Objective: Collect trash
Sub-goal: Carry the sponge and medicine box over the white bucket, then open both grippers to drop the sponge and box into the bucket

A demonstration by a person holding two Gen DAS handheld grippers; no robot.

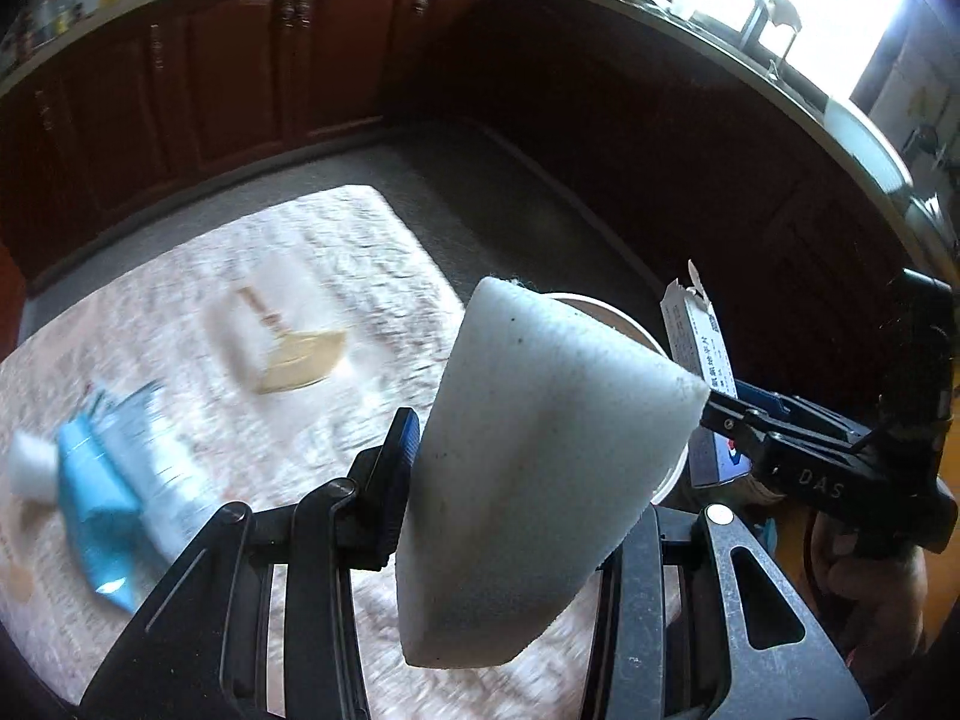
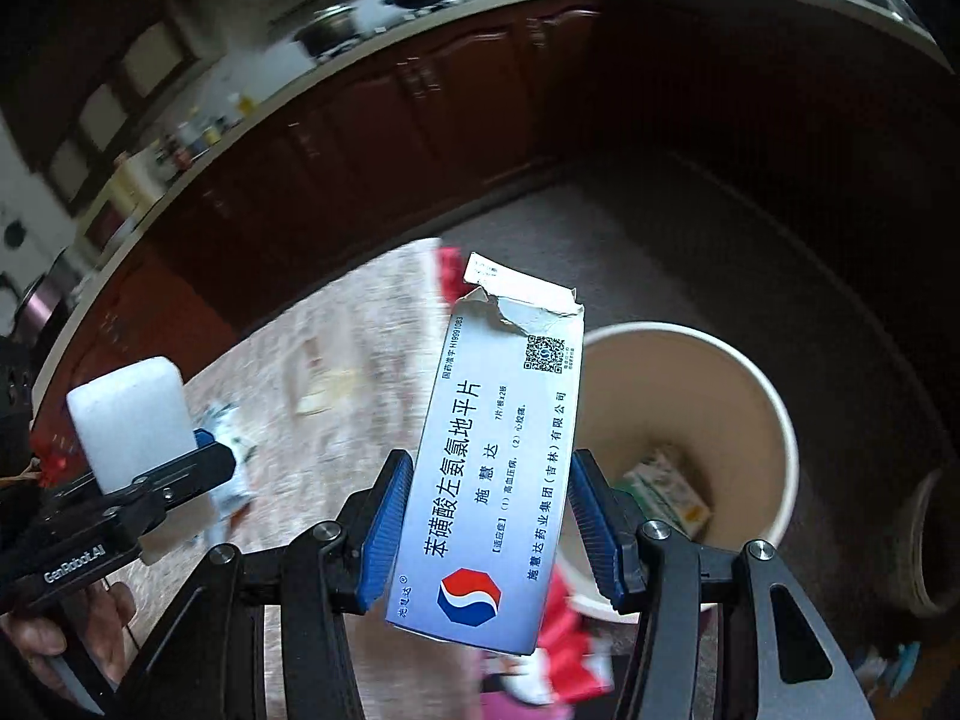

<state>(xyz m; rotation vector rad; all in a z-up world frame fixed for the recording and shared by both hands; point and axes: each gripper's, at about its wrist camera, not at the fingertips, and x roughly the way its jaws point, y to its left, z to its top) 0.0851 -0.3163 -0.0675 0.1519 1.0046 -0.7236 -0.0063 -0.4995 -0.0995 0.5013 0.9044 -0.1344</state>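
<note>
Hovering beside the paper tub (image 2: pixel 774 420), the right gripper (image 2: pixel 492 516) clamps a torn medicine box (image 2: pixel 492 468) just above its rim, while the left gripper (image 1: pixel 522 468) pinches a white foam block (image 1: pixel 540 450) nearby.

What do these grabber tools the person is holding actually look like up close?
Both are black linkage frames with silver pivot bolts and cut-out slots. The right gripper has ribbed blue pads lining its jaws. The left gripper carries white "GenRobot.AI" lettering in the right view; a bare hand holds it, no sleeve showing.
</note>
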